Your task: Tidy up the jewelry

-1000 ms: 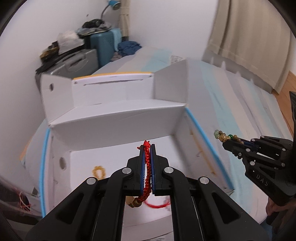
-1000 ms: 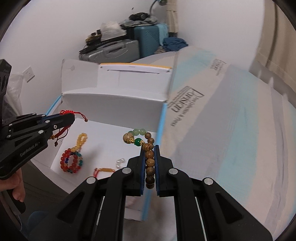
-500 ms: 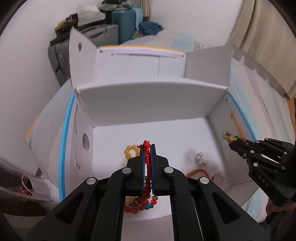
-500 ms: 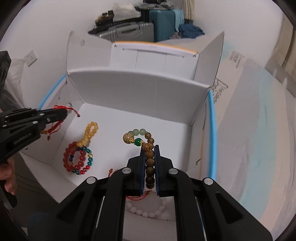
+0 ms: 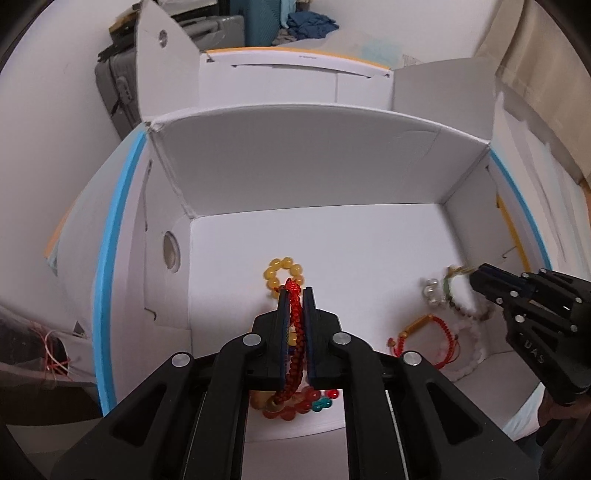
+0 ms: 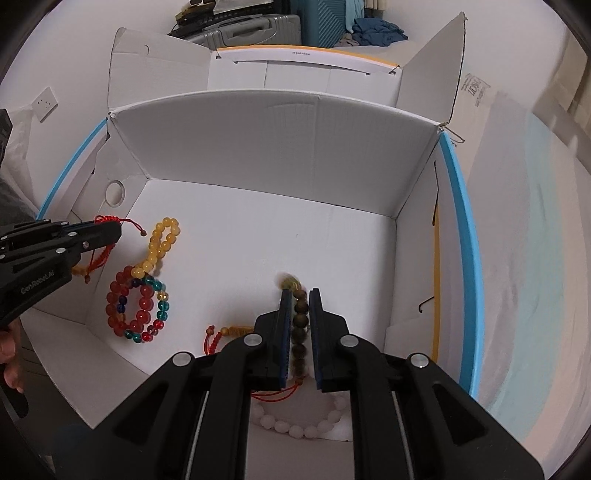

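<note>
Red cord bracelet (image 5: 294, 332) sits pinched in the closed left hand-held gripper (image 5: 294, 295), over the white box (image 6: 280, 155). At 3 o'clock the right hand-held gripper (image 6: 300, 295) stands slightly parted, wooden bead bracelet (image 6: 300, 325) between its fingers, blurred. Further in lie the white bead bracelet (image 6: 299, 428), red-and-teal bead bracelet (image 6: 136, 310) and yellow bead bracelet (image 6: 160, 243) at 10 o'clock

Grey hard-shell suitcase (image 6: 255, 27) and teal suitcase (image 6: 317, 18) against far wall; blue clothing (image 6: 376, 31) beside; wall socket (image 6: 44, 103) left.
</note>
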